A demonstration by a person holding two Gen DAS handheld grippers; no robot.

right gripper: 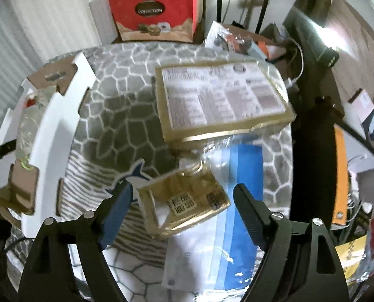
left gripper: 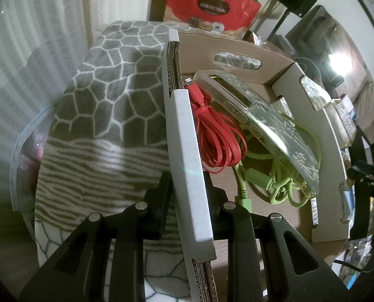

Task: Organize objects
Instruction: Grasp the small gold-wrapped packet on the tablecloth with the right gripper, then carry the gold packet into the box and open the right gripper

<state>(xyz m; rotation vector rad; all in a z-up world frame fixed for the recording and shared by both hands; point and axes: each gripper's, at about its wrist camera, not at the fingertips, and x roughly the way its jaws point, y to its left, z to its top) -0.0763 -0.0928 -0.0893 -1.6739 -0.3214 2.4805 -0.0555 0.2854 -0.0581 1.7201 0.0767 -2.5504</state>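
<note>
The left gripper is clamped narrow on the near wall of the cardboard box, one finger outside and one inside, which looks meant to steady the box while the other hand brings things to it. The box stands on a patterned blanket that covers the surface; inside it lie a coiled red cable, a tangled green cable and a clear phone case with a leafy pattern, propped on the cables and tilted. The right gripper hovers with its jaws wide and nothing pressed between them; they frame a small gold packet, probably the next thing to be taken. The packet is shiny, foil-like and creased, with two dark printed code squares on its upper face, and it lies partly on a clear plastic bag with blue stripes. Just behind it sits a larger flat gold box with a white printed label facing up; whether the two touch cannot be told through the blur. From this view the cardboard box is well off to the left, so the packet would have to be carried across the blanket to join the other items
</note>
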